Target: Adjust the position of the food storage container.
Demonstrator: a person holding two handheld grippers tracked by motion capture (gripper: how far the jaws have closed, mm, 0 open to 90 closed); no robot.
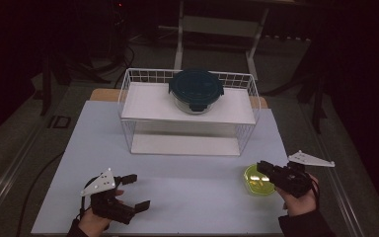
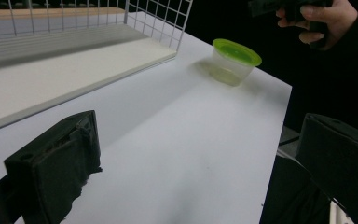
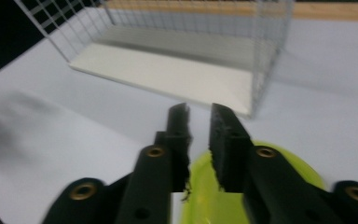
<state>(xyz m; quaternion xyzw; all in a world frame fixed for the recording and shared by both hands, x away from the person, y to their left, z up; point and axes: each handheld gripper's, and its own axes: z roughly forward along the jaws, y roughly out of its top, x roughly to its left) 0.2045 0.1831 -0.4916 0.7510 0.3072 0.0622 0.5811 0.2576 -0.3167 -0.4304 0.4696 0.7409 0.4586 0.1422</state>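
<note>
Nearest, the left gripper (image 1: 128, 192) rests low at the near-left of the white table (image 1: 177, 197), jaws spread wide with nothing between them. Farther right, the right gripper (image 3: 198, 135) hangs over the small clear tub with the lime-green lid (image 1: 258, 179) by the table's right edge, its jaws nearly together, a narrow gap left, clamping nothing. That tub looks light, thin-walled and a little slick, likely to flex; the stiffer lid rim seems the safest hold. Beyond stands a white wire rack (image 1: 128, 94), a dark-lidded glass container (image 1: 196, 89) on its upper shelf
</note>
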